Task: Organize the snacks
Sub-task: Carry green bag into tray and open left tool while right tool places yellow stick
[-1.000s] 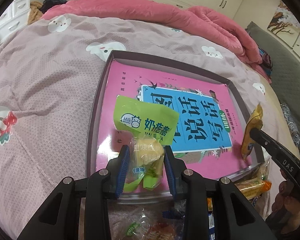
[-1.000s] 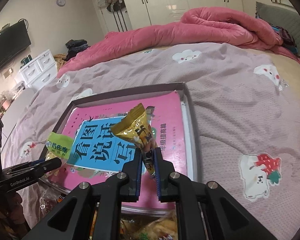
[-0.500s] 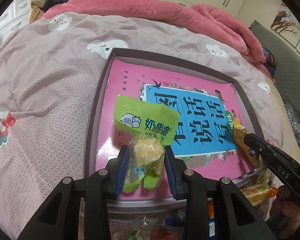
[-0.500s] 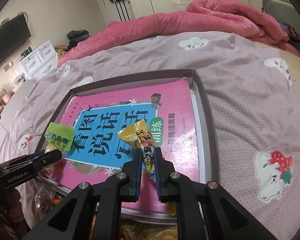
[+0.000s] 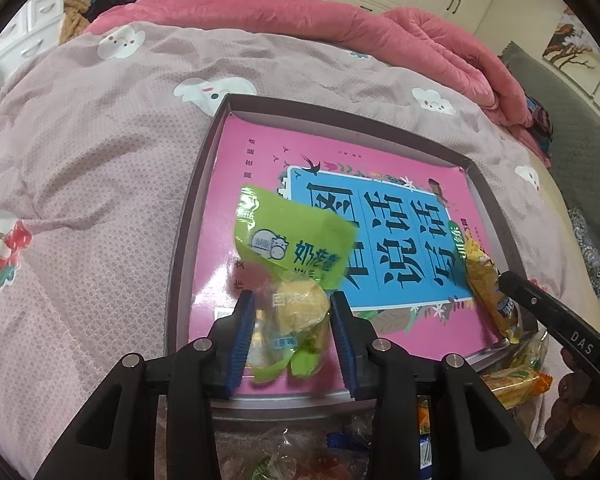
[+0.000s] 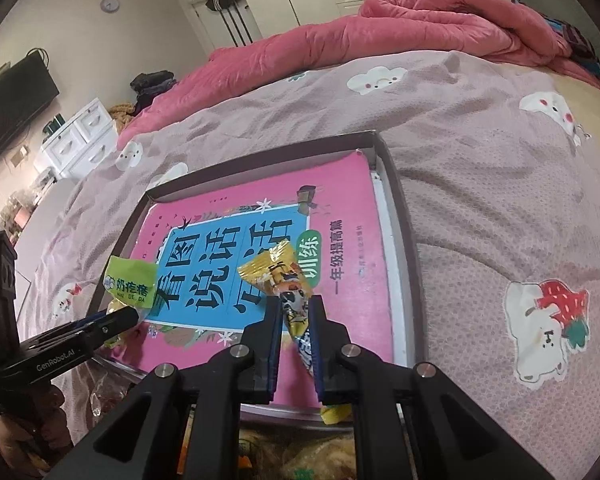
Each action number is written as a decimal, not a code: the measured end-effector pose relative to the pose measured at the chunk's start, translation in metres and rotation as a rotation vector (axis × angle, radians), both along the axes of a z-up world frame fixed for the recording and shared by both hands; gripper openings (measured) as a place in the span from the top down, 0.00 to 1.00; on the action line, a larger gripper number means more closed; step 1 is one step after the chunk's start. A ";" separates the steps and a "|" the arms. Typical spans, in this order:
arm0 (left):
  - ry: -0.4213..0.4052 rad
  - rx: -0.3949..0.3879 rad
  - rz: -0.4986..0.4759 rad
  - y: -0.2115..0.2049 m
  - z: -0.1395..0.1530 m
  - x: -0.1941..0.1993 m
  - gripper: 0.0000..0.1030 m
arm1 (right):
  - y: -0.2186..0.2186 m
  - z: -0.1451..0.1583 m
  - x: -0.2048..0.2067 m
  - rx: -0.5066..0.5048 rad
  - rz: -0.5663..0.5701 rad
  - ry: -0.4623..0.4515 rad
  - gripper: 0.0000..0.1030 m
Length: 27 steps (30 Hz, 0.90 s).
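A dark shallow tray (image 5: 188, 216) lies on the bed with a pink and blue book (image 5: 380, 232) filling it. My left gripper (image 5: 292, 300) hovers over the tray's near left part. Its jaws are opening, and a green milk-snack bag (image 5: 296, 248) still stands between the pads, loose and tilting. The same bag (image 6: 130, 286) shows at the left gripper's tip (image 6: 128, 314) in the right wrist view. My right gripper (image 6: 294, 304) is shut on a yellow snack packet (image 6: 276, 272), low over the book's near right part. That packet (image 5: 486, 284) also appears in the left wrist view.
Several more snack packets (image 5: 512, 384) lie heaped on the bedspread just in front of the tray's near edge. A rumpled pink duvet (image 5: 340, 20) runs along the far side of the bed. White drawers (image 6: 80, 136) and a wall television (image 6: 12, 112) stand beyond.
The right gripper has brought the yellow packet down onto the book's near right part. The left jaws have spread a little and the green bag's top has tipped to the right.
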State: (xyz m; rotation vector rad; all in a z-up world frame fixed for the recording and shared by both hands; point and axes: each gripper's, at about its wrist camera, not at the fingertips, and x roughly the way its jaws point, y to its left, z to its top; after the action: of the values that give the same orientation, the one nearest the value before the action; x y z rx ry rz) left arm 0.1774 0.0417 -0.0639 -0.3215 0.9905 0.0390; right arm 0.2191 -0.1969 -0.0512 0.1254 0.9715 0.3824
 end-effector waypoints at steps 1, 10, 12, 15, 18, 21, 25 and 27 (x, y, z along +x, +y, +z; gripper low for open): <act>-0.002 0.000 -0.001 0.000 0.001 0.000 0.62 | -0.002 0.001 0.000 0.002 -0.003 -0.002 0.87; -0.025 0.000 0.000 0.000 0.012 -0.006 0.53 | -0.011 0.010 -0.005 0.035 -0.013 -0.029 0.75; -0.028 0.000 0.004 0.001 0.013 -0.007 0.51 | -0.013 0.013 -0.007 0.041 -0.013 -0.043 0.74; -0.040 -0.002 0.012 0.003 0.017 -0.010 0.49 | -0.015 0.018 -0.009 0.048 -0.011 -0.059 0.73; -0.050 -0.006 0.013 0.004 0.022 -0.013 0.45 | -0.018 0.022 -0.011 0.056 -0.006 -0.073 0.69; -0.065 -0.008 0.012 0.004 0.027 -0.017 0.43 | -0.019 0.026 -0.014 0.062 -0.001 -0.087 0.66; -0.091 -0.014 0.007 0.003 0.037 -0.023 0.39 | -0.021 0.030 -0.016 0.066 0.003 -0.105 0.64; -0.100 -0.016 0.003 0.003 0.041 -0.025 0.36 | -0.022 0.033 -0.018 0.069 0.005 -0.114 0.60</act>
State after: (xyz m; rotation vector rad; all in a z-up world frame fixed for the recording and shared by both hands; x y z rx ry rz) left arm 0.1527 0.0447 -0.0229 -0.3362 0.8913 0.0177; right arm 0.2014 -0.2186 -0.0187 0.1627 0.8469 0.4235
